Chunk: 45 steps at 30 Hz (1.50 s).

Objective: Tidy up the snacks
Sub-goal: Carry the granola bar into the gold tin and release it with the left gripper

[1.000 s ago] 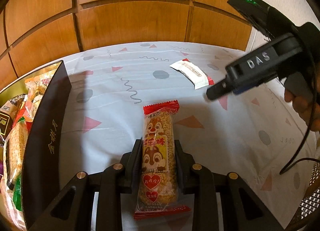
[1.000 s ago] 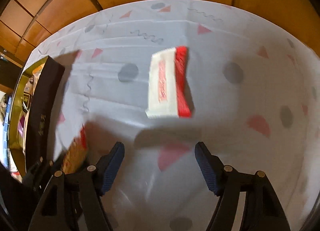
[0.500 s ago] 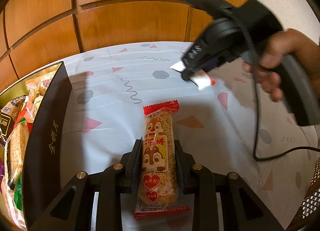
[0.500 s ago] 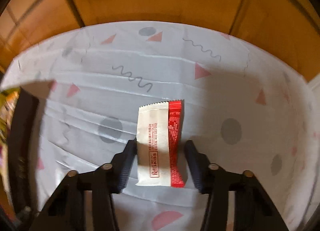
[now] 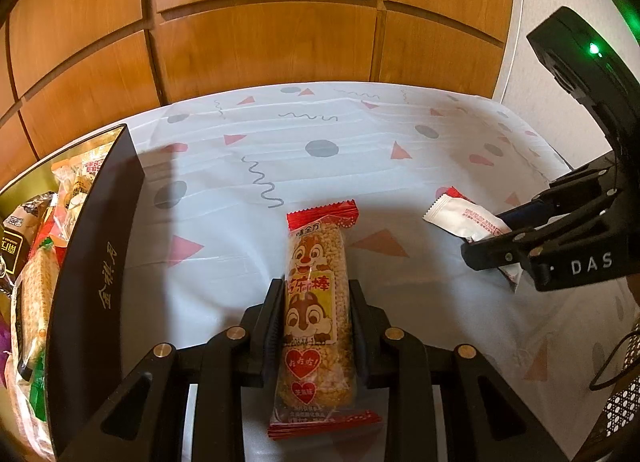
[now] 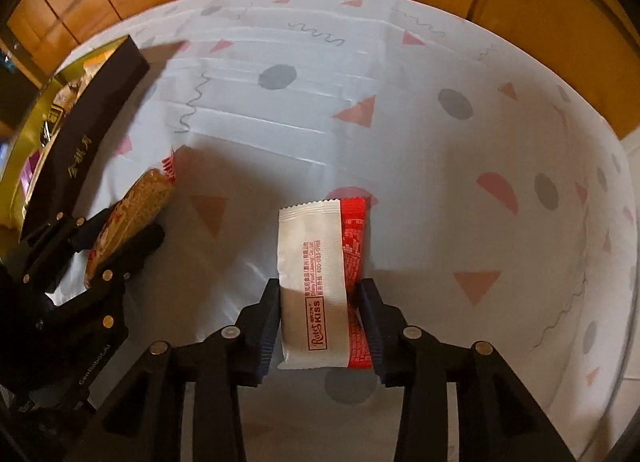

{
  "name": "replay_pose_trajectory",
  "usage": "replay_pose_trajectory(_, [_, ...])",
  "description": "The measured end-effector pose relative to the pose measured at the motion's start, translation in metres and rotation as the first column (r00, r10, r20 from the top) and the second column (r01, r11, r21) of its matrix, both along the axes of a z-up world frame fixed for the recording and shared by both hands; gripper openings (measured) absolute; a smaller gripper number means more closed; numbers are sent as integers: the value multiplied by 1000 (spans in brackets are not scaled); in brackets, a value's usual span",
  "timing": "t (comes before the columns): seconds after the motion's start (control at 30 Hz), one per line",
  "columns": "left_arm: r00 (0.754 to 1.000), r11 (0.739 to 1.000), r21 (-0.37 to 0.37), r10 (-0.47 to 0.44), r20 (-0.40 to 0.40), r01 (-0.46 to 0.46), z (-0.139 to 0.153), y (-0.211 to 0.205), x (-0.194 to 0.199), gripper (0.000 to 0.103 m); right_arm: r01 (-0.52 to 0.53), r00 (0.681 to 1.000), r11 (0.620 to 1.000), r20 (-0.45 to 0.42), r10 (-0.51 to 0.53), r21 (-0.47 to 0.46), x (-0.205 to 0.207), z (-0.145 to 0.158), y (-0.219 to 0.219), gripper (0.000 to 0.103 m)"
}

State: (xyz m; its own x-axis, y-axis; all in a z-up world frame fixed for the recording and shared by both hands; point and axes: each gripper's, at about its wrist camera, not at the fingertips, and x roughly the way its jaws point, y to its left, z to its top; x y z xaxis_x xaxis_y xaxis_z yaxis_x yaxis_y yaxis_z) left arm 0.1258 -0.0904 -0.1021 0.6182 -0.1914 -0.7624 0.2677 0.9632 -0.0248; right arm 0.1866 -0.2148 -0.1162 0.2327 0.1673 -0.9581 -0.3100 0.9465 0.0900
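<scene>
Left claw (image 5: 316,326) clamped on rice bar (image 5: 316,302); right claw (image 6: 320,318) clamped on white-red packet (image 6: 320,282).

Looks like somebody's home, probably a dining spot. A tablecloth (image 5: 280,150) with pink triangles, grey dots and squiggles is covering the table, and wood-panelled cabinet doors (image 5: 256,34) are standing right behind it. A dark gift box (image 5: 96,262) stuffed with snacks is sitting at the tablecloth's left edge.
</scene>
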Motion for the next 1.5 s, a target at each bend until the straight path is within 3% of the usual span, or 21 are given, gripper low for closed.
replay_pose_trajectory(0.23, [1000,1000,-2,-8,-24,8,3,2,2,29,-46,998,998,43,47,-35,-13,3,0,40])
replay_pose_trajectory(0.4, [999,999,-29,-18,-32,17,23,12,-9,29,-131,978,979,138,154,-159,-29,3,17,36])
replay_pose_trajectory(0.63, [999,998,-50,27,25,-26,77,40,-20,29,-122,984,986,115,136,-114,-26,1,16,39])
replay_pose_trajectory(0.8, [991,989,-83,127,45,-123,104,75,-30,29,-105,988,991,106,113,-85,-22,2,13,39])
replay_pose_trajectory(1.03, [979,982,-23,189,76,-188,110,104,-40,29,-126,980,984,137,143,-130,-21,-3,17,38])
replay_pose_trajectory(1.5, [965,968,-68,246,87,-241,121,154,-53,28,-158,967,973,172,187,-167,-31,-2,21,37])
